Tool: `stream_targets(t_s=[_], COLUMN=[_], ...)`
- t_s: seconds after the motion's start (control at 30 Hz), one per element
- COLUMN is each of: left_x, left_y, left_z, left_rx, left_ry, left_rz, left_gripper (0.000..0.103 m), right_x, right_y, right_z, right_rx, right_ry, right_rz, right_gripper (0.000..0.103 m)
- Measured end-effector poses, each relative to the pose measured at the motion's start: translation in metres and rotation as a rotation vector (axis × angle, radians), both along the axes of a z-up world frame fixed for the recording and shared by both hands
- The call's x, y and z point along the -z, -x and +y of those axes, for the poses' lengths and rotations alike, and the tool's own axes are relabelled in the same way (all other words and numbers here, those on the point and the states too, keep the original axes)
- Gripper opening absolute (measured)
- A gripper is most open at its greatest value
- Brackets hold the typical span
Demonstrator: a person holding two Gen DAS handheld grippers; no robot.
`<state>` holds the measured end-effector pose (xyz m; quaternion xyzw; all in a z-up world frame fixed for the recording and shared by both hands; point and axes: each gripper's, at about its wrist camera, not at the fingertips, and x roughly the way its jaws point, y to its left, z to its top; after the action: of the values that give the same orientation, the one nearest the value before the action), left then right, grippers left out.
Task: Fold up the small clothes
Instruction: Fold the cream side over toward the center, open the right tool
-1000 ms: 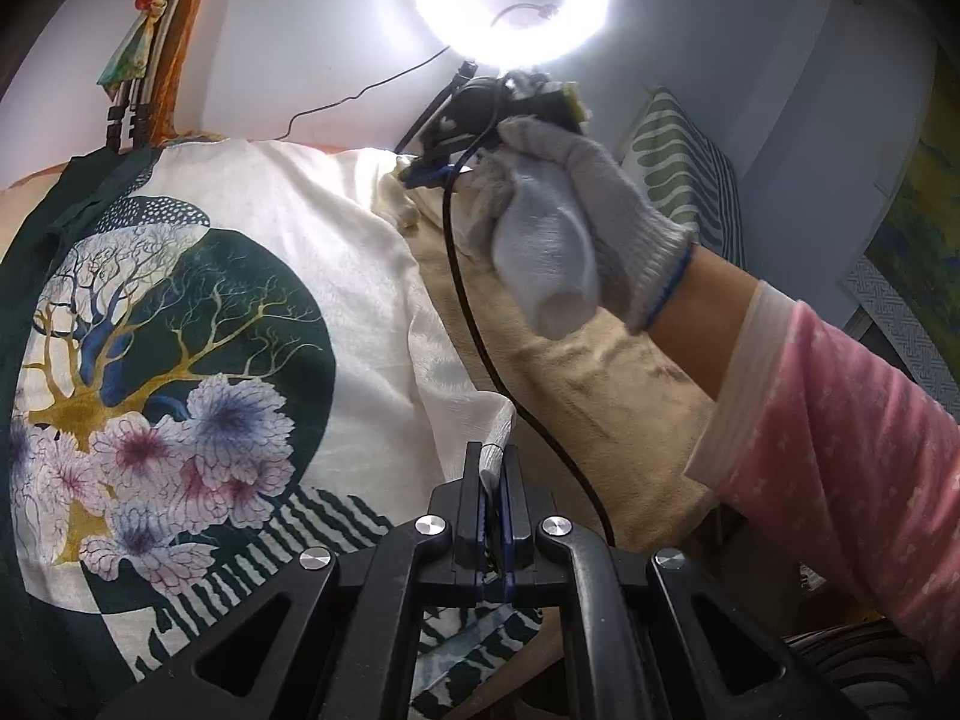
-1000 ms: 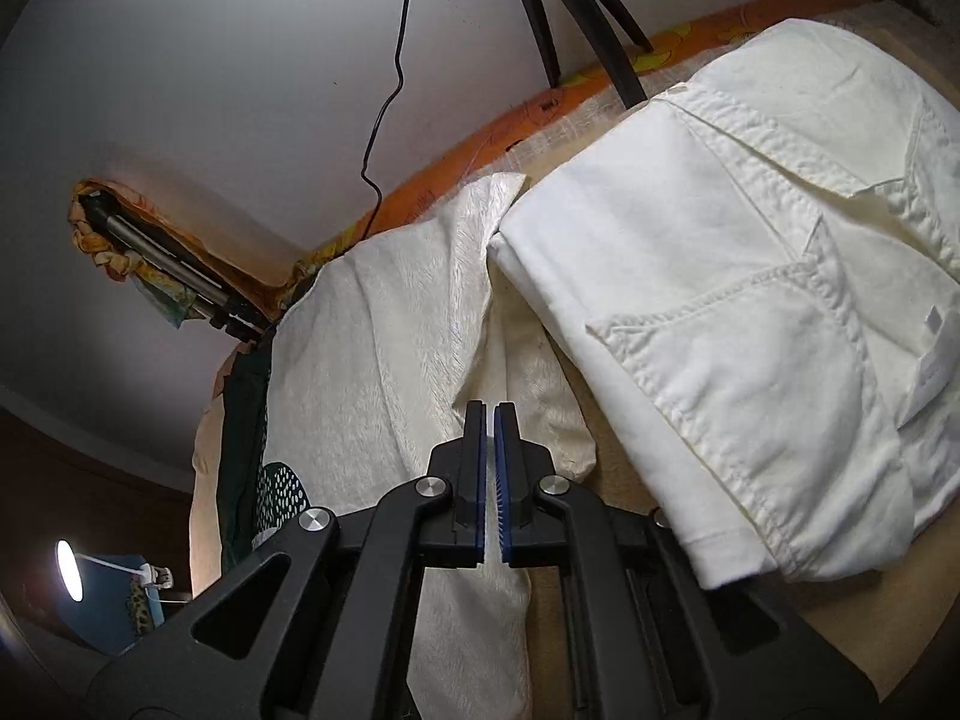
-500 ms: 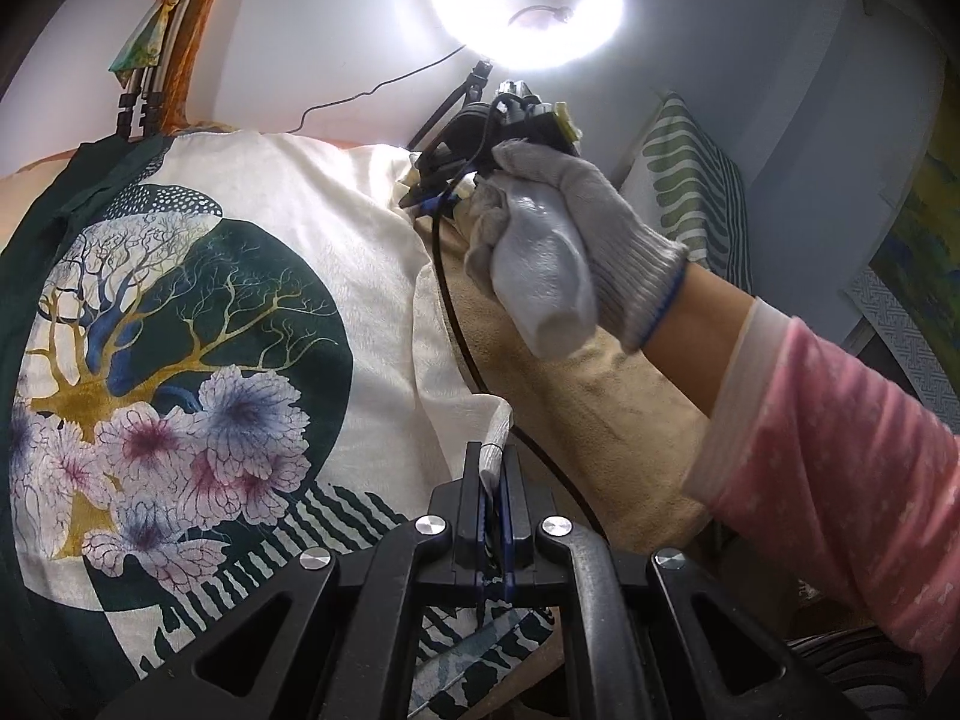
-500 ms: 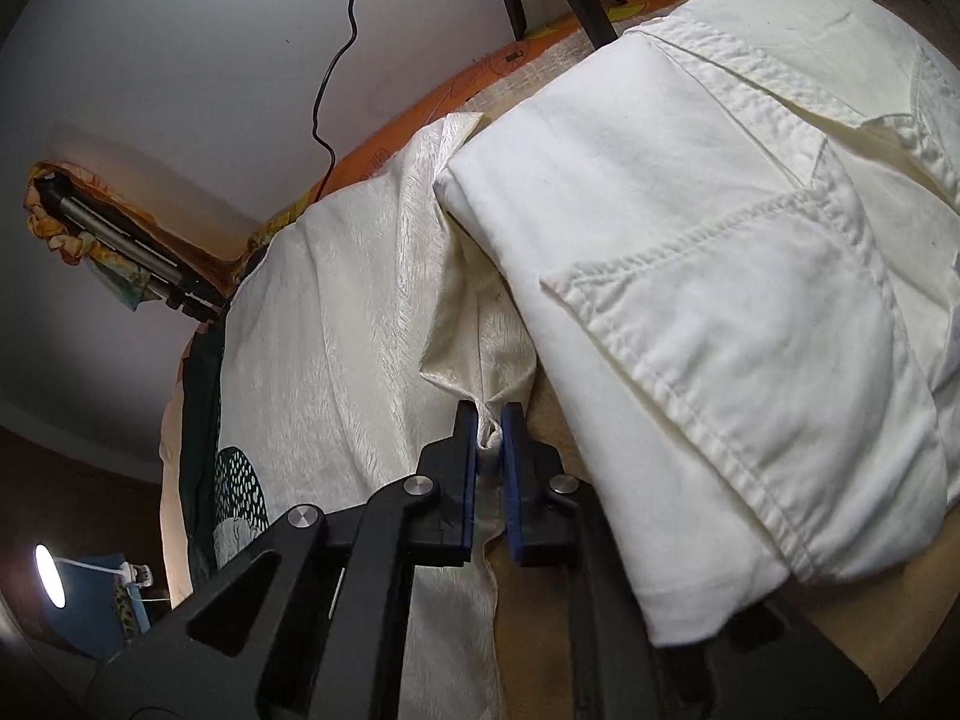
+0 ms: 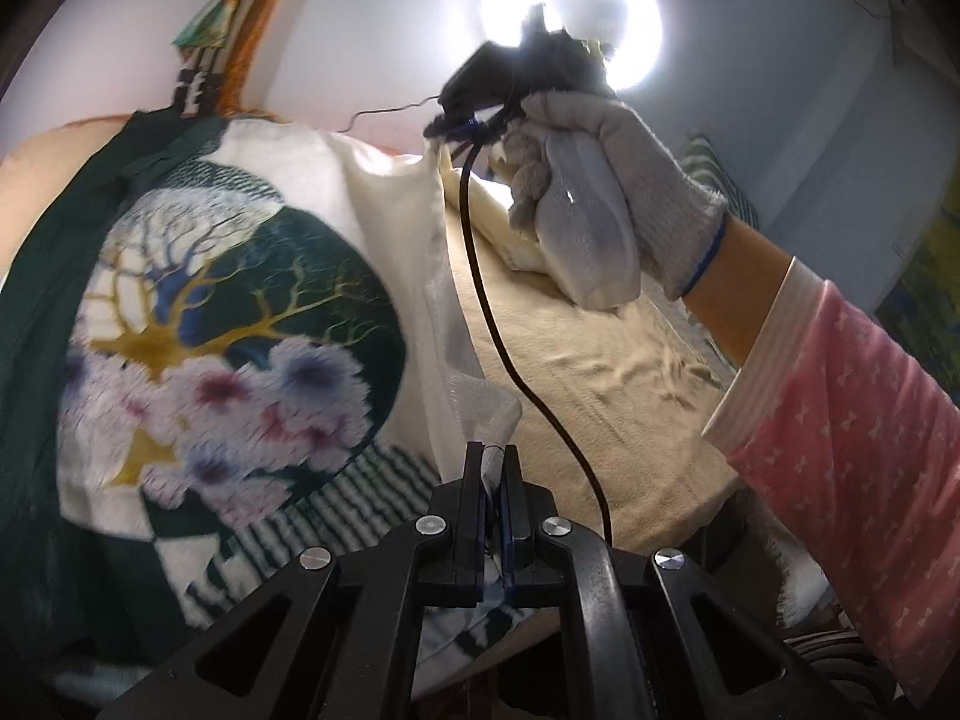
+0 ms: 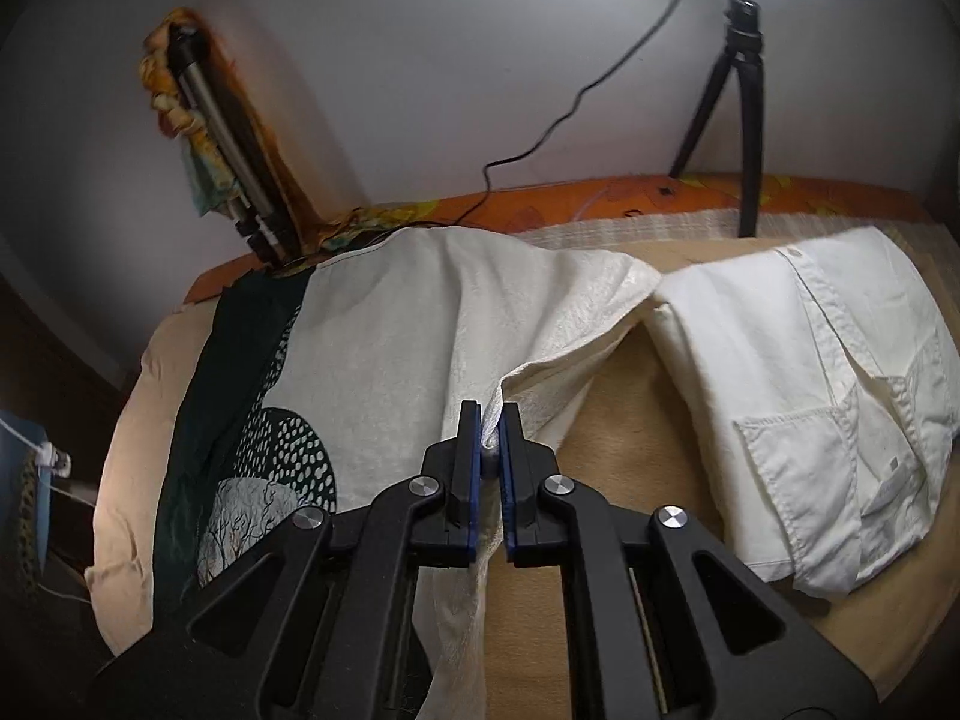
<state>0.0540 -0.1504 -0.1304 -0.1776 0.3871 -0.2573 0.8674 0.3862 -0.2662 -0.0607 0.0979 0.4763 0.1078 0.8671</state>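
Observation:
A cream garment with a dark green tree-and-flower print (image 5: 240,300) lies spread on the tan surface (image 5: 600,372). My left gripper (image 5: 493,462) is shut on its near right edge. My right gripper (image 6: 491,420) is shut on the same garment's right edge (image 6: 480,324) farther up and lifts it off the surface. In the left wrist view the right gripper (image 5: 474,102) shows at the top, held by a gloved hand (image 5: 606,180), with the cloth hanging from it.
A folded white shirt (image 6: 840,396) lies to the right of the garment. A black tripod (image 6: 738,78) with a ring light (image 5: 570,18) stands at the back. A silver tripod (image 6: 222,138) leans at the back left. A black cable (image 5: 504,330) hangs from the right gripper.
My right gripper closed on the garment's right edge and lifted it upward, pulling the cloth up. My left gripper kept its hold on the near edge.

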Motion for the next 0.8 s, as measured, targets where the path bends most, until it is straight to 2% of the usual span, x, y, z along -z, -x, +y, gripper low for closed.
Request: stream_targets(t_s=[0.23,0.4,0.5,0.57,0.67,0.73,0.8], left_x=[0.012,0.026,0.034,0.039,0.040,0.041,0.042], left_y=[0.009,0.010,0.008,0.007,0.007,0.006,0.007], left_z=[0.030,0.049,0.056,0.058,0.060,0.061,0.063], left_rx=[-0.060,-0.100,-0.113,-0.111,-0.101,-0.100,-0.101], left_ry=[0.004,-0.008,-0.002,0.003,0.002,0.010,0.020], left_rz=[0.049,0.084,0.105,0.115,0.103,0.102,0.103], left_gripper=[0.000,0.000,0.000,0.000,0.000,0.000,0.000], right_x=[0.007,0.031,0.049,0.054,0.041,0.028,0.020], right_y=[-0.006,-0.011,-0.016,-0.017,-0.015,-0.021,-0.028], right_z=[0.072,0.109,0.119,0.117,0.091,0.061,0.028], right_rx=[-0.173,-0.239,-0.274,-0.300,-0.305,-0.259,-0.156], right_ry=[0.081,0.071,0.034,0.004,-0.088,-0.177,-0.176], right_rz=[0.016,0.051,0.116,0.165,0.153,0.127,0.081], right_gripper=[0.007,0.007,0.008,0.013,0.019,0.031,0.042])
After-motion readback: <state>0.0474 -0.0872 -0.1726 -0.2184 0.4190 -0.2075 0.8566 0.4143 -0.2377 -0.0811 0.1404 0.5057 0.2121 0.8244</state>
